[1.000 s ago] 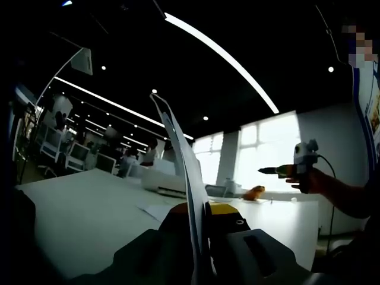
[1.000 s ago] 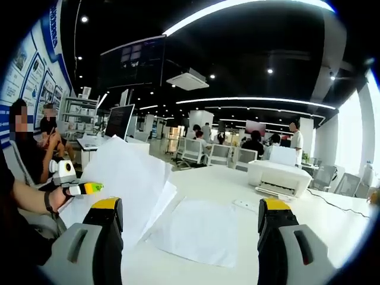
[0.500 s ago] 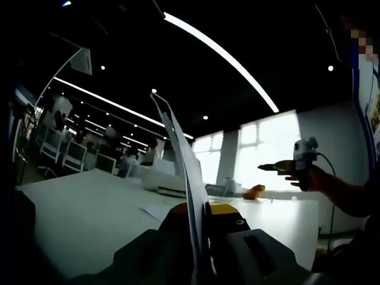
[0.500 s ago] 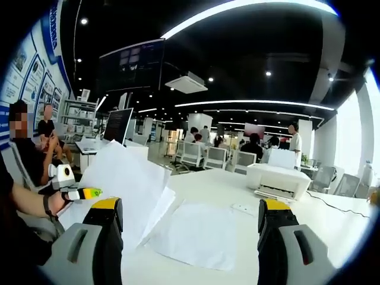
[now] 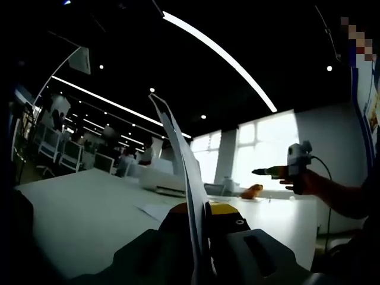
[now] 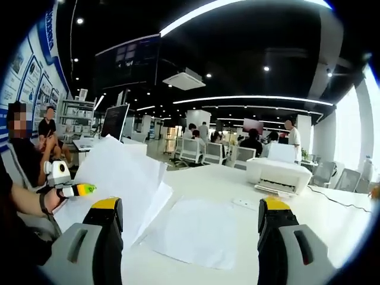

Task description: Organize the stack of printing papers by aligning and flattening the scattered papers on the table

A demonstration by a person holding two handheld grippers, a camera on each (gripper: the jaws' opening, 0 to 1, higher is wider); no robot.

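While the stack is held off the table: papers (image 6: 122, 178) stand at the left of the right gripper view, fanned and tilted, their lower edge near the white table (image 6: 332, 237).
Left gripper: the left gripper (image 5: 199, 222) is pinched on the papers (image 5: 187, 172), which rise edge-on between its pressed-together jaws in the left gripper view; in the right gripper view it sits at the far left (image 6: 83, 189), held in a hand (image 6: 50, 199).
Loose sheet: one sheet (image 6: 199, 231) lies flat on the table, just right of the raised papers and between the right gripper's jaws as seen.
Right gripper: the right gripper (image 6: 193, 217) is spread wide with nothing between its yellow-tipped jaws; in the left gripper view it hangs at the right (image 5: 267, 172), above the table, in a hand (image 5: 303, 181).
Far right: a white printer (image 6: 279, 172) stands on the table beyond the sheet.
Background: office chairs (image 6: 202, 152) and people (image 6: 255, 142) sit far off under strip lights.
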